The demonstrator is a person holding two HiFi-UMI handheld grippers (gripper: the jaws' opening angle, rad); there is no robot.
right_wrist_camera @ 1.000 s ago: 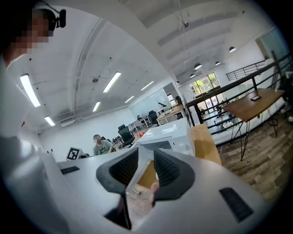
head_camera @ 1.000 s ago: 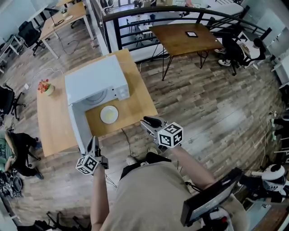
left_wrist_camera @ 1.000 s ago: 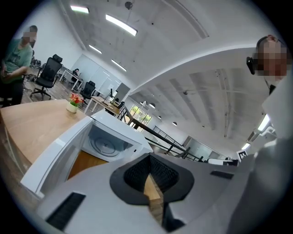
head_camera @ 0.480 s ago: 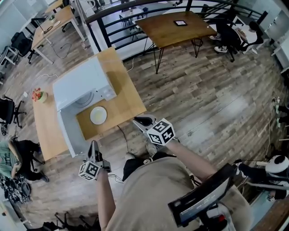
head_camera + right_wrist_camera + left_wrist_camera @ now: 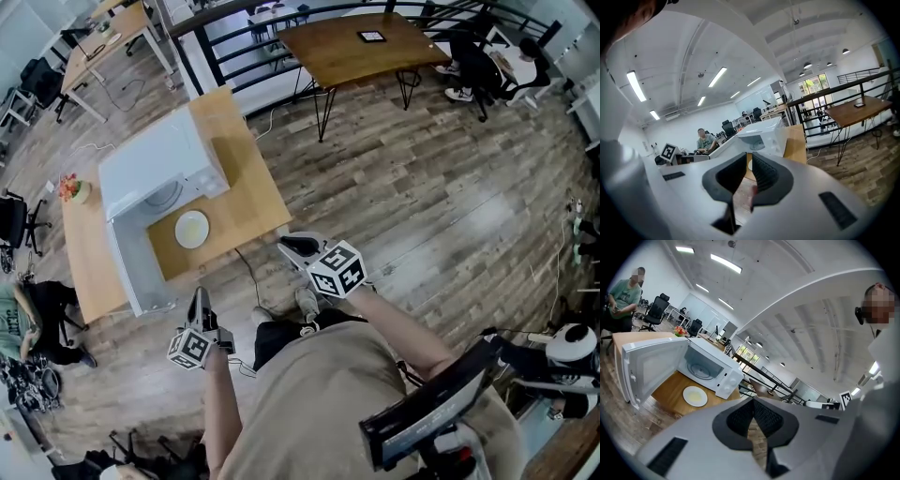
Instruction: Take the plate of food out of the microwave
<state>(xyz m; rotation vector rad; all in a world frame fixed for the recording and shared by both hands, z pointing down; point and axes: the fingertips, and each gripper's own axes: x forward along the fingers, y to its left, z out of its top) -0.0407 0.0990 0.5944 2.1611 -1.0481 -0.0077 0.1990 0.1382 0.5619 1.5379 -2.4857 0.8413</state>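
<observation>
A white plate with pale food [image 5: 191,229] lies on the wooden table [image 5: 246,192], just in front of the white microwave [image 5: 155,164], whose door [image 5: 123,274] stands wide open. The left gripper view shows the same plate [image 5: 695,396] before the microwave [image 5: 713,367], whose inside is bare apart from its turntable. My left gripper [image 5: 200,300] hangs off the table's near edge, close to my body, shut and empty [image 5: 753,411]. My right gripper [image 5: 284,246] hovers over the floor by the table's near right corner, its jaws together with nothing between them [image 5: 747,171].
A black railing [image 5: 281,23] runs behind the table, with a second wooden table [image 5: 352,47] beyond it. A small flower pot [image 5: 71,189] sits at the table's left end. A person sits at the left [image 5: 21,319]. A cable [image 5: 246,272] trails on the wood floor.
The table, microwave and plate have slid left and up in the head view as my head turned. Both grippers stay near my body, slightly further from the table.
</observation>
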